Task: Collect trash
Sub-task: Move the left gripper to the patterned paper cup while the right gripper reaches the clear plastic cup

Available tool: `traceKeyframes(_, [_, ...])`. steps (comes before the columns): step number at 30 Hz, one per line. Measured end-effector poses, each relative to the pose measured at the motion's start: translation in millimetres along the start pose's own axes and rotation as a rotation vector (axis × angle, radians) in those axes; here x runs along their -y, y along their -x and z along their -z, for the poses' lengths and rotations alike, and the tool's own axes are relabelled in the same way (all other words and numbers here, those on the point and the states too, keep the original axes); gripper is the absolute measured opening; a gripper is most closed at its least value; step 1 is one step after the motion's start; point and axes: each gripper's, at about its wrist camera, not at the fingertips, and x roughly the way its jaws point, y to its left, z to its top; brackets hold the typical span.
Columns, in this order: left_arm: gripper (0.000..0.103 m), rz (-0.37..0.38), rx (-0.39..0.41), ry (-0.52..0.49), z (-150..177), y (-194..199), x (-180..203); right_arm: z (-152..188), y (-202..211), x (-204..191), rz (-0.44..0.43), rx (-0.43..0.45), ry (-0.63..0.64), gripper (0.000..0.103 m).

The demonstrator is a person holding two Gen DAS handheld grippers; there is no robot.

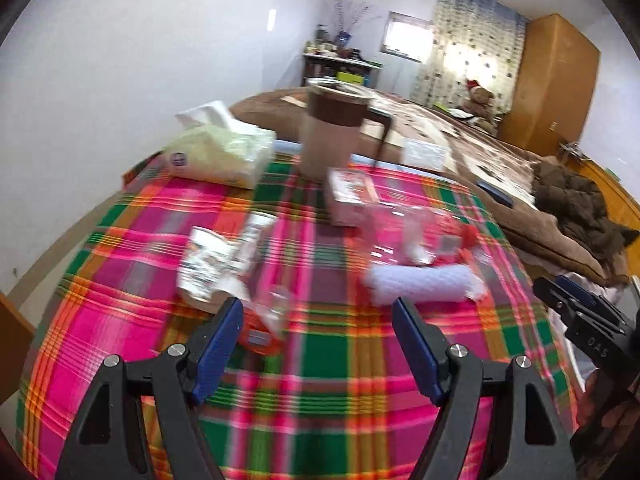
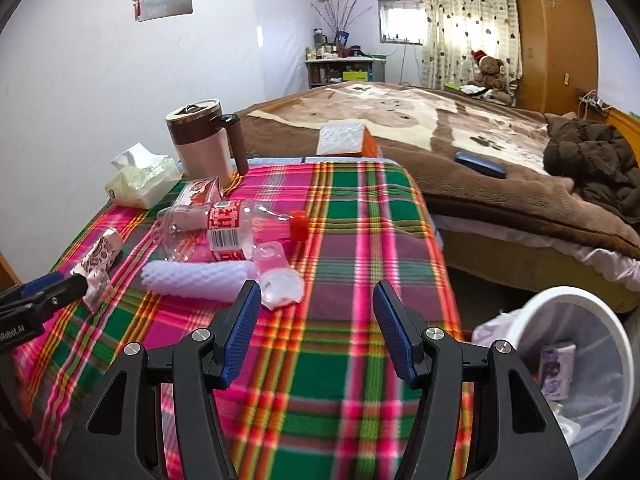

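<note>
Both tools, left tool [image 1: 318,316] and right tool [image 2: 316,300], hang empty, jaws apart, approaching litter on the plaid tabletop [image 2: 360,216]; next, probably clamp the crushed clear plastic bottle [image 2: 228,228] for the white-lined bin [image 2: 576,304].

The right gripper [image 1: 592,322], seen from the left camera, bears "DAS". The left gripper [image 2: 38,300], at the right camera's edge, shows "RoboLAI" — its start cut off. The bottle [image 2: 224,228] carries a barcode — digits unreadable.

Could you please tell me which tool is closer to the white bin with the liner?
The right tool. The white bin sits on the floor just past its right finger, off the table's edge. The left tool is further away, over the table's other side.
</note>
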Motion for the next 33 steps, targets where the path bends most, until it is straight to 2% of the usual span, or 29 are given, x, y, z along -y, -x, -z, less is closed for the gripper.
traceKeyframes(11, [0.081,-0.045,-0.037,0.074,-14,-27,-49,-11,-30,-9,-0.010,-0.053,-0.036,0.060])
traceKeyframes(16, [0.083,-0.050,-0.067,0.094,-17,-44,-60,-14,-43,-7,-0.015,-0.075,-0.067,0.060])
traceKeyframes(19, [0.083,-0.079,-0.077,0.111,-18,-52,-65,-13,-47,-9,-0.019,-0.079,-0.065,0.060])
traceKeyframes(27, [0.083,-0.068,-0.094,0.130,-19,-68,-70,-13,-58,-12,-0.024,-0.108,-0.046,0.059])
traceKeyframes(31, [0.082,-0.065,-0.104,0.135,-19,-75,-71,-13,-63,-10,-0.028,-0.125,-0.056,0.054])
traceKeyframes(33, [0.074,-0.077,-0.102,0.122,-19,-75,-69,-13,-64,-12,-0.027,-0.129,-0.053,0.046])
